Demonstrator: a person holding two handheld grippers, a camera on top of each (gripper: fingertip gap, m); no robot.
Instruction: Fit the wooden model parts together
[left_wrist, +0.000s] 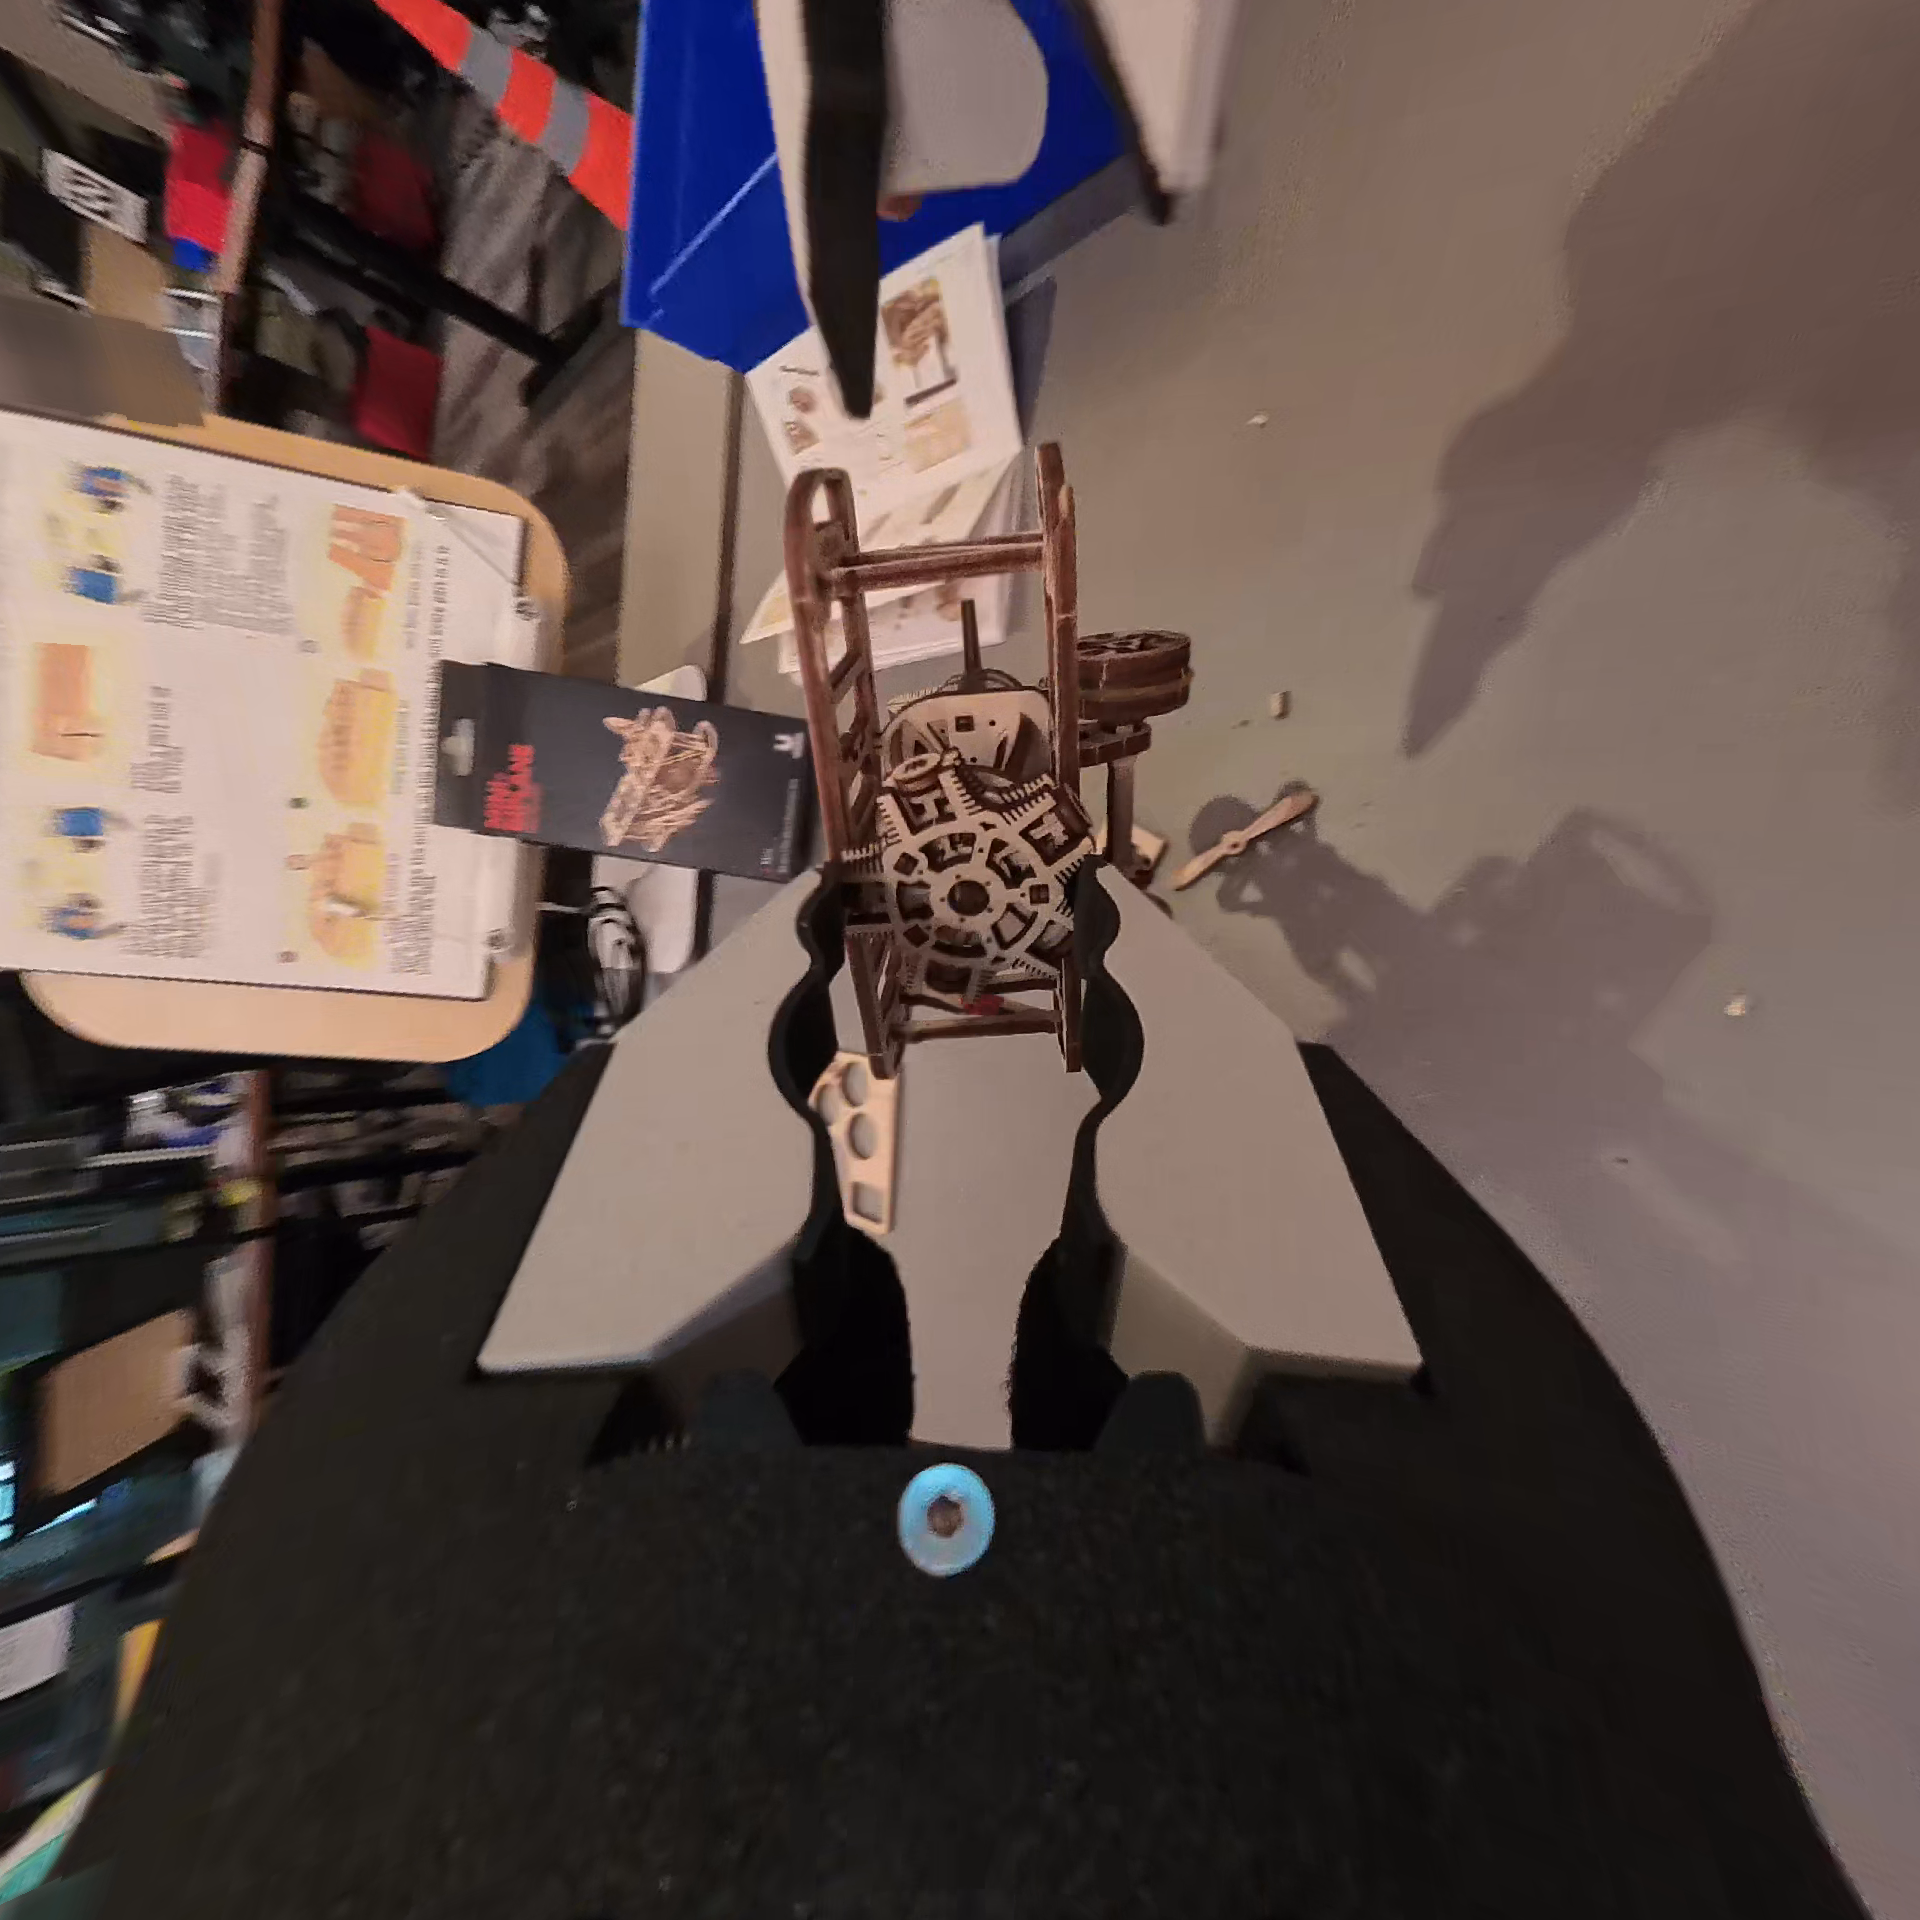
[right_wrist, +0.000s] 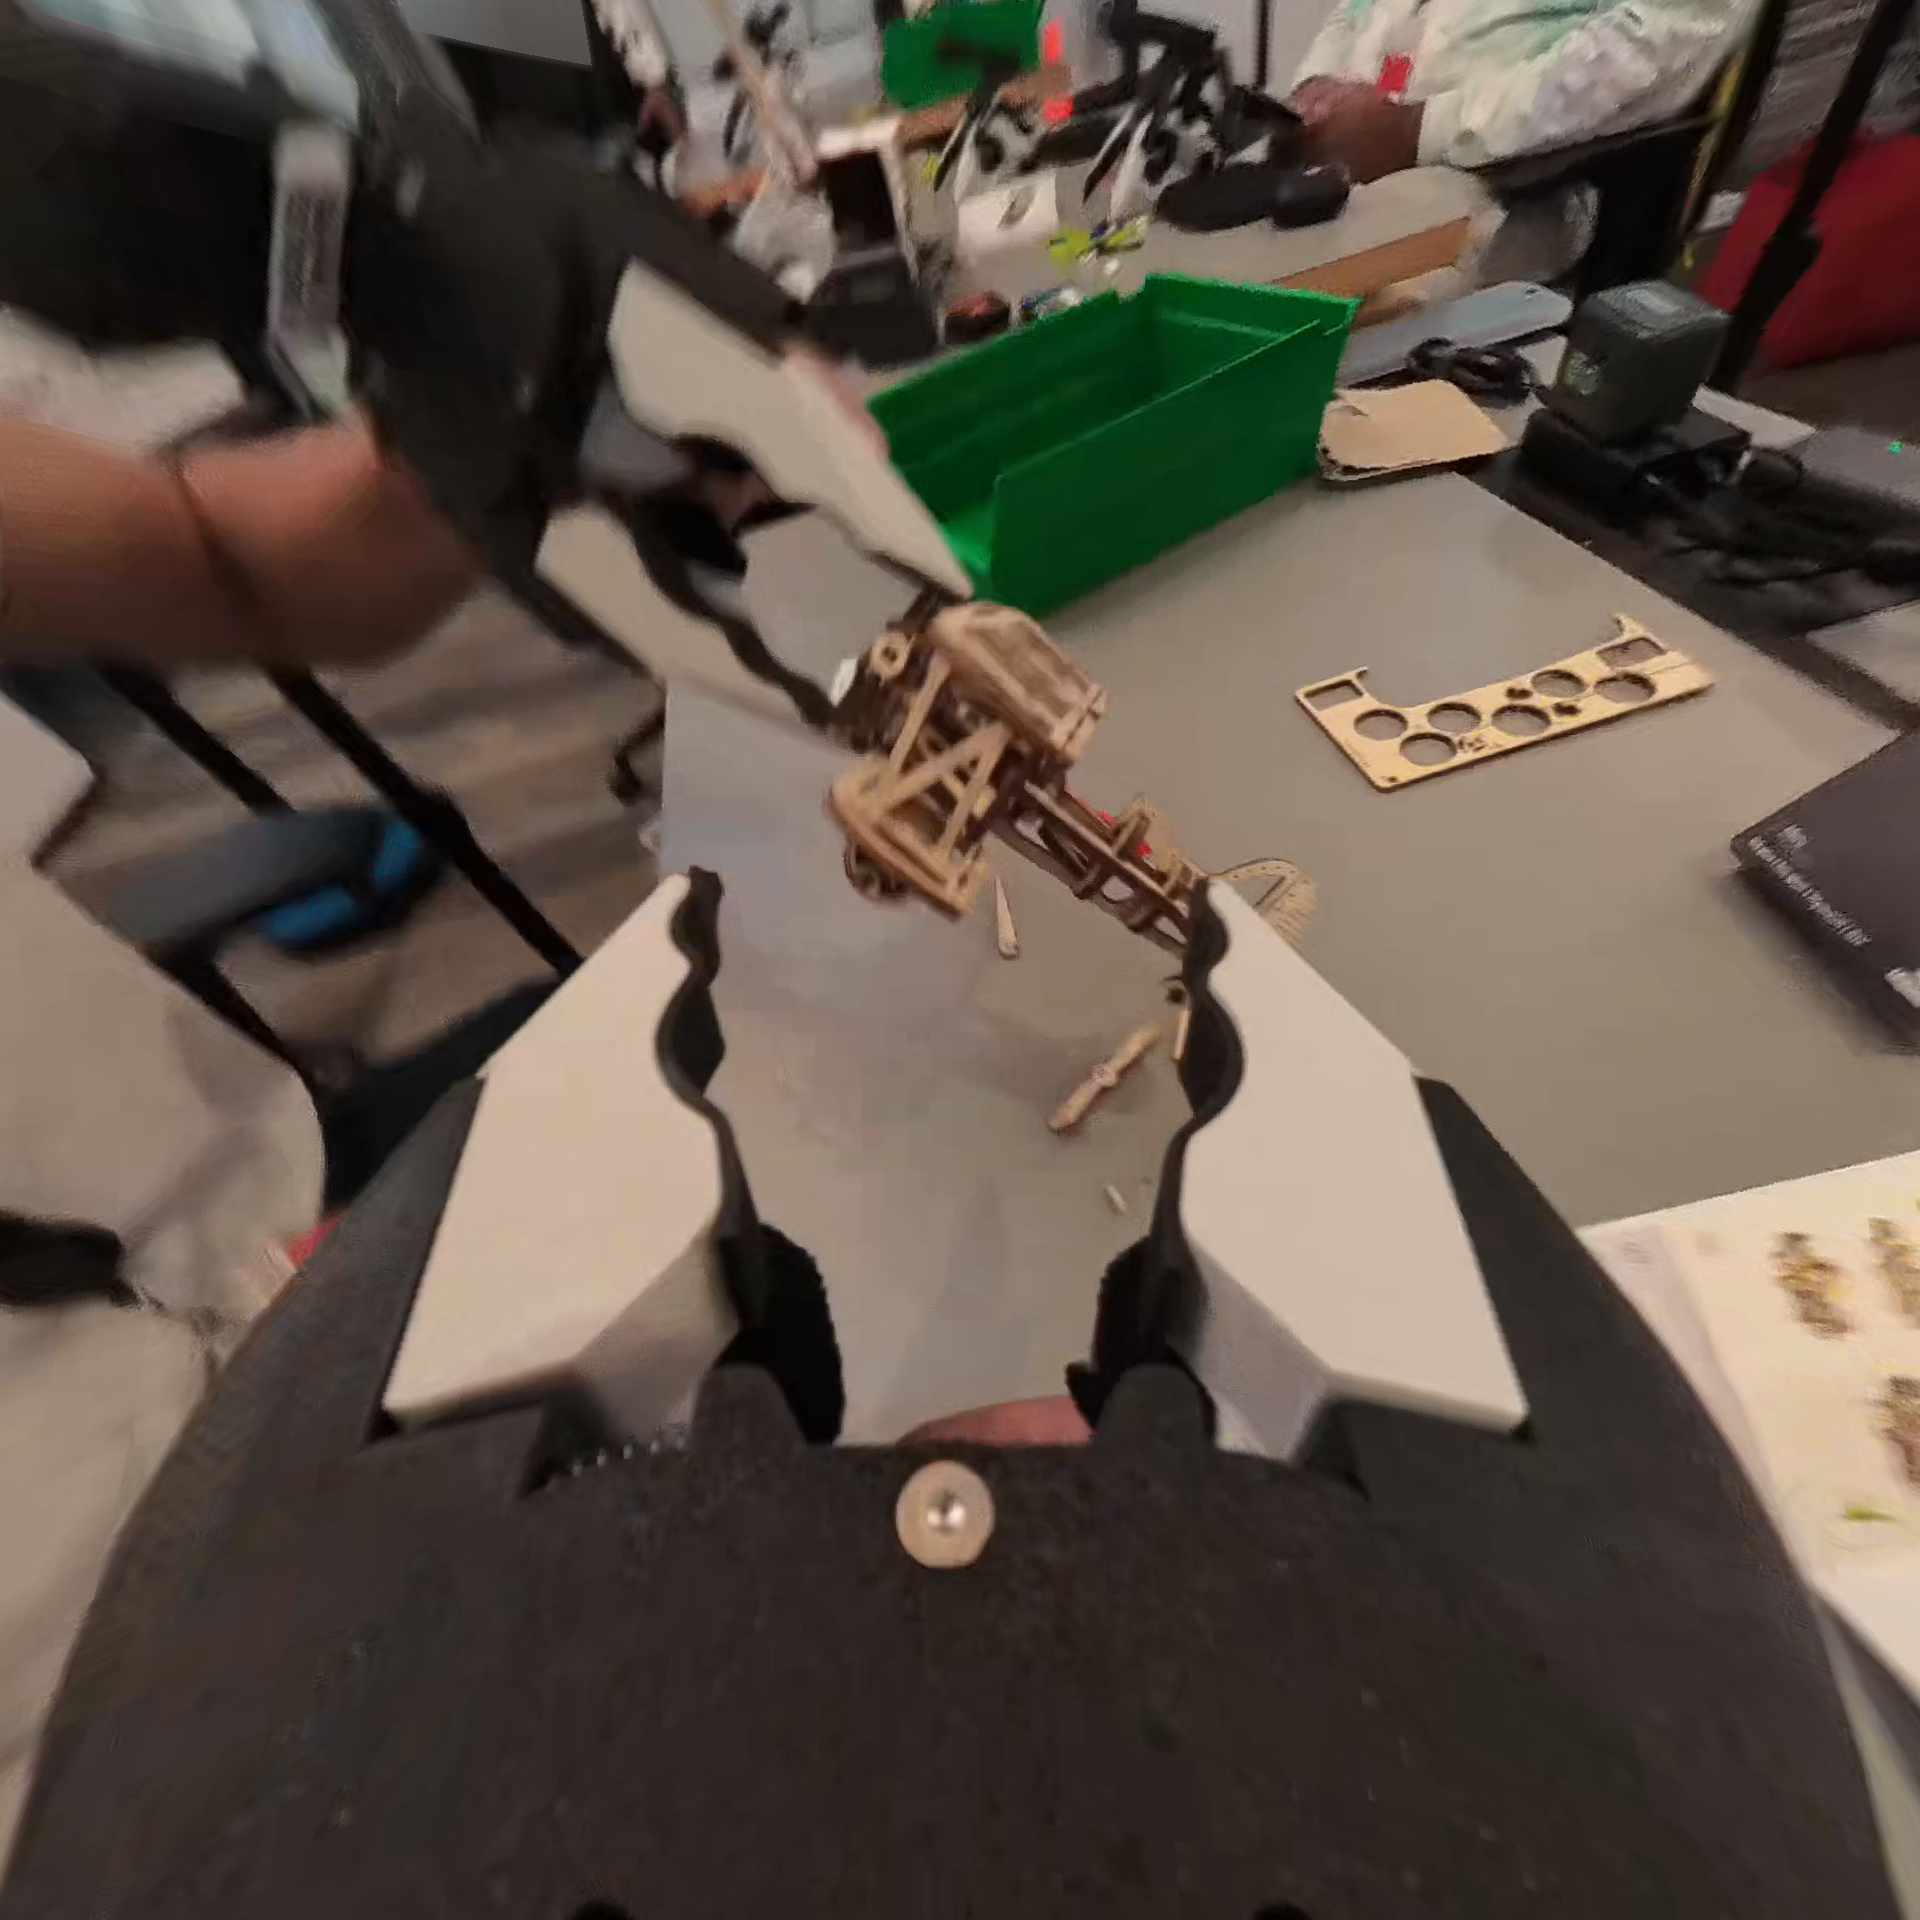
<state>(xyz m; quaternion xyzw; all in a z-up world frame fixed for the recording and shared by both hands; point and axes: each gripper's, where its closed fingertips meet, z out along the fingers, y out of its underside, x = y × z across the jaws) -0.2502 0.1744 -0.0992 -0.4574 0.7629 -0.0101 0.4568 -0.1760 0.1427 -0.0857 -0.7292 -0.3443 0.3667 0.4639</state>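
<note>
My left gripper (left_wrist: 956, 914) is shut on the wooden model (left_wrist: 966, 810), a dark ladder-like frame with pale gears, and holds it above the grey table (left_wrist: 1558, 1039). A pale strip with holes (left_wrist: 860, 1132) hangs between its fingers. In the right wrist view the left gripper (right_wrist: 888, 655) holds the model (right_wrist: 966, 748) tilted, its dark tail reaching my right gripper's right fingertip (right_wrist: 1216, 935). My right gripper (right_wrist: 951, 904) is open and empty just below the model. A wooden propeller (right_wrist: 1101, 1081) lies on the table under it; it also shows in the left wrist view (left_wrist: 1247, 836).
A green bin (right_wrist: 1122, 436), a punched-out wooden sheet (right_wrist: 1496, 717), a toothed arc piece (right_wrist: 1283, 894) and a black box (right_wrist: 1849, 883) sit on the table. An instruction booklet (right_wrist: 1766, 1351) lies at the right. A blue bin (left_wrist: 707, 239) and a clipboard (left_wrist: 260, 707) show beyond the model.
</note>
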